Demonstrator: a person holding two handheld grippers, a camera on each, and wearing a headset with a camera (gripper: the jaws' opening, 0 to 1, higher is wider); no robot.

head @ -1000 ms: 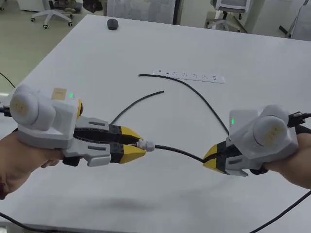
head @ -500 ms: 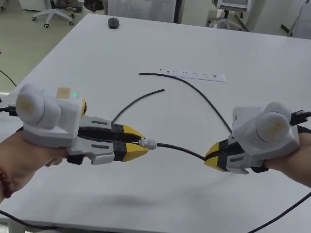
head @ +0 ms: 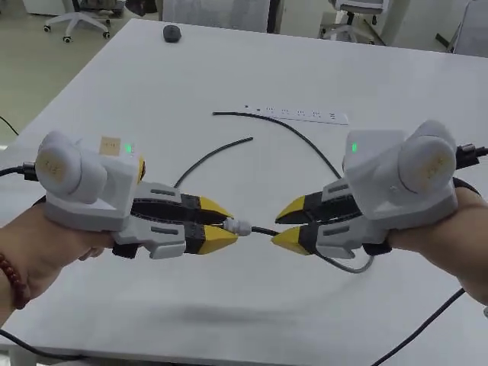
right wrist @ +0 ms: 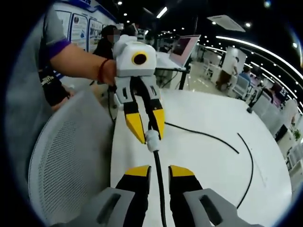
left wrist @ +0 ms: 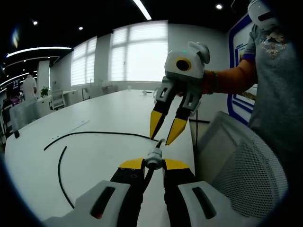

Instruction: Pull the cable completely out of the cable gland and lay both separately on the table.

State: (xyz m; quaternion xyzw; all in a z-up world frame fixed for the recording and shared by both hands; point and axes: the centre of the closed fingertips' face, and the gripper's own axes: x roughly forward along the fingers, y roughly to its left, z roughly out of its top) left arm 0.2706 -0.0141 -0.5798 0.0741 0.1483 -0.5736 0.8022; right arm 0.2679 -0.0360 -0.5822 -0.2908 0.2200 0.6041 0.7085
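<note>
White table | left gripper pinching white plastic gland | right gripper spread around black cable beside gland | risk: weak regrip slips along cable.

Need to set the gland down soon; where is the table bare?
Bare: the table's left stretch between the mouse and the short cable; also the near edge below the held cable gland. Crowded: the centre, where the long cable and white strip lie.

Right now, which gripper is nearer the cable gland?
Left. The left gripper is shut on the cable gland, holding it at its jaw tips. The right gripper is open, straddling the cable just short of the gland.
</note>
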